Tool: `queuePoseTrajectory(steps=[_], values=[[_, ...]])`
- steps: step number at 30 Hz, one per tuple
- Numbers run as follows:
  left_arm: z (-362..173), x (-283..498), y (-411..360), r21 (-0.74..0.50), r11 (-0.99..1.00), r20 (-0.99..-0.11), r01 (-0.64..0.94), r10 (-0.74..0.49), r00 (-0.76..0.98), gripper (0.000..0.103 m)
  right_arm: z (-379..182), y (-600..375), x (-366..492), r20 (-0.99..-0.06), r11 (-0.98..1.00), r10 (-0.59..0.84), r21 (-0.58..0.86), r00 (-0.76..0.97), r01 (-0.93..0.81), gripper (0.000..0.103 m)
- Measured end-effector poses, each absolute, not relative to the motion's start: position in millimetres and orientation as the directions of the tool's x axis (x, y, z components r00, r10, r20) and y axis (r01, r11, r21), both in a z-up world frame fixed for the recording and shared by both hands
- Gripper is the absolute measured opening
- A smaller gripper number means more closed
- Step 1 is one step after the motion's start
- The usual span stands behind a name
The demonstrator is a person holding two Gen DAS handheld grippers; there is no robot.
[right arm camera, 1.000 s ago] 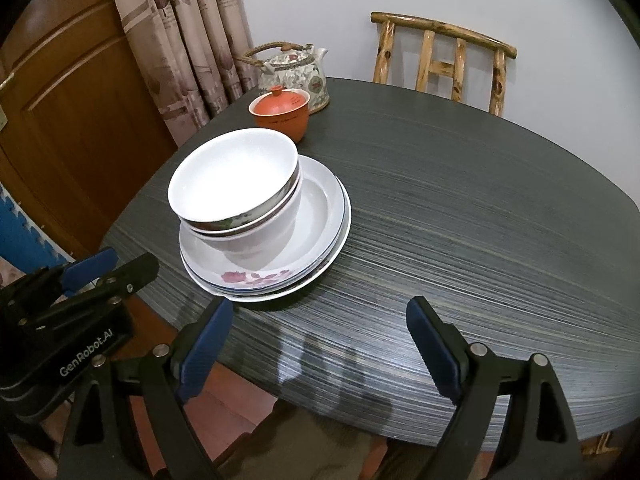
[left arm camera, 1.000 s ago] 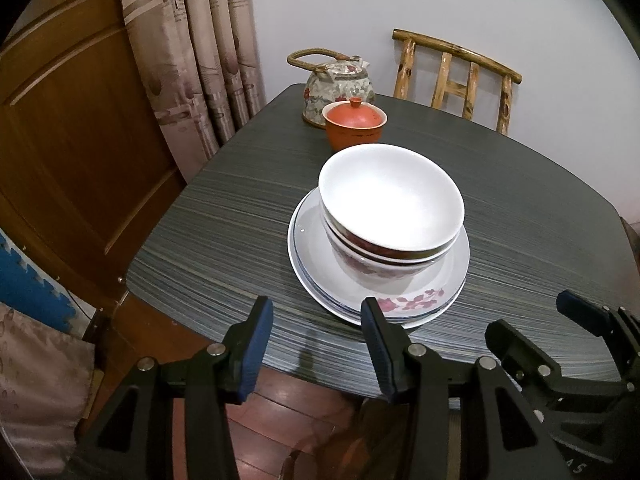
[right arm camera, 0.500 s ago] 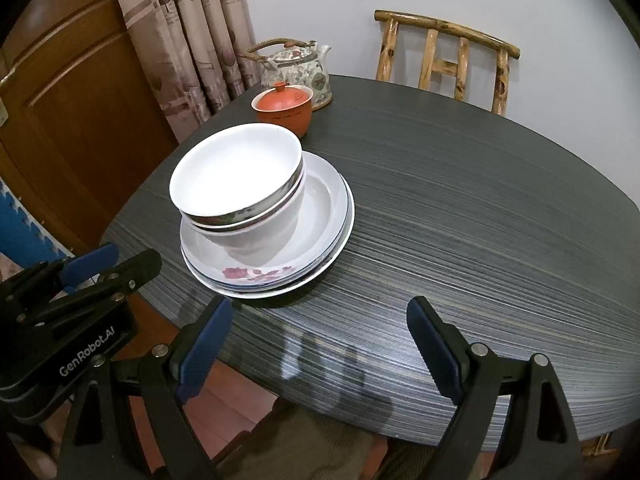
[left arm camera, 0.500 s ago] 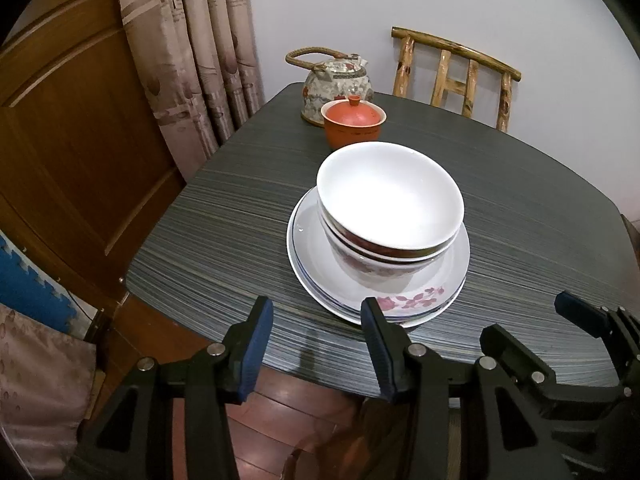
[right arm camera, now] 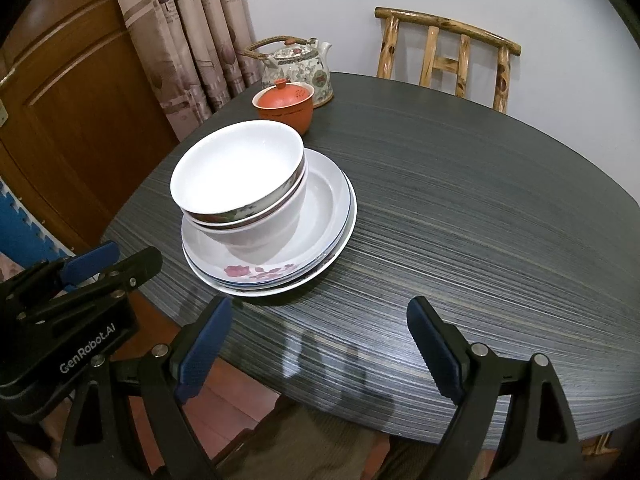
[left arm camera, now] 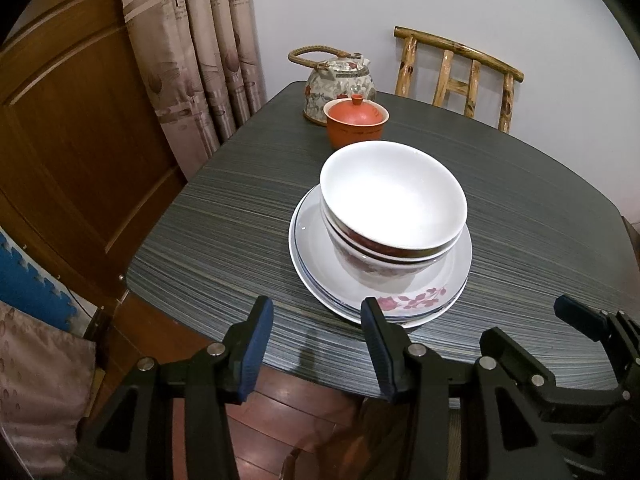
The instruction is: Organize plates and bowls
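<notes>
Ahead of my grippers, past the crockery, an orange lidded cup stands just in front of a patterned teapot at the far edge of the table. A bamboo chair sits behind the table against the wall, and a curtain hangs off to the left beside a wooden door. Nothing lies on the tabletop between my fingers and the dishes.

My left gripper hovers at the near table edge, its jaws moderately apart and holding nothing; its right fingertip sits just in front of the plate rim, and I cannot tell whether it touches. My right gripper is spread wide and empty, over bare tabletop to the right of the dishes.

The stack of plates lies just ahead of my left gripper, and ahead-left of my right one. The top plate carries a pink flower print on its near rim. On it stand nested bowls, leaning slightly; the top bowl is white inside and holds nothing.
</notes>
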State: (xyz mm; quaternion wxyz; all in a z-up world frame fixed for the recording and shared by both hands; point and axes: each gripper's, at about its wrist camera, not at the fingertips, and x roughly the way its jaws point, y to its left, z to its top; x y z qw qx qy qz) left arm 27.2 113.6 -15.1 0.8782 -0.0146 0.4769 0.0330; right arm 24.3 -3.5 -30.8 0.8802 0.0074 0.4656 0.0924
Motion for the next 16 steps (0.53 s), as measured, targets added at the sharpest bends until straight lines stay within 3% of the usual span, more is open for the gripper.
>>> queuePoseTrajectory(steps=[16], values=[[-14.7,29.5,117.7,-0.001,0.998,-0.838,-0.064,0.034,0.544,0.047,-31.9,-2.8,25.3,-0.82,0.983,0.17,0.1,0.546,-0.155,0.087]])
